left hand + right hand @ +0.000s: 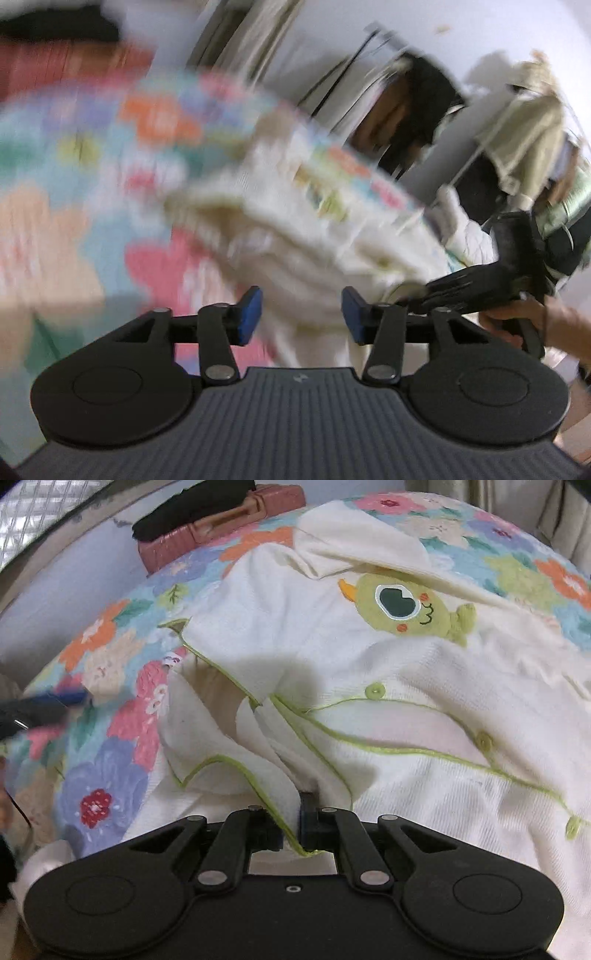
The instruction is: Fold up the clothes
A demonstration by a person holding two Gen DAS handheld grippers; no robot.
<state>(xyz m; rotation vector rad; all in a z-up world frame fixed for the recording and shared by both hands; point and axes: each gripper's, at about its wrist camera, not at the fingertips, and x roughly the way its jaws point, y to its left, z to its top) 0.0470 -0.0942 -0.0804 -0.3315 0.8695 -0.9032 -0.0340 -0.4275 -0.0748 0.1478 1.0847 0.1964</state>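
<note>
— Where's the garment?

— The cream baby garment [388, 672] lies spread across the flower-print bedspread [110, 709], its duck patch [410, 607] toward the far edge. My right gripper [291, 830] is pressed together on the green-piped hem [284, 812] at the near edge.

— And your left gripper [301, 317]?

— Spread, blue pads [249, 314] holding nothing — the cloth only lies beyond them, blurred.

— How do you do this fold well?

— I'd judge: keep the pinch on the hem firm, carry it flat toward the duck, and use the left to pin the other side so nothing bunches.

— Any containers?

— Only a pink case [221, 520] past the far edge; closed, contents hidden.
</note>
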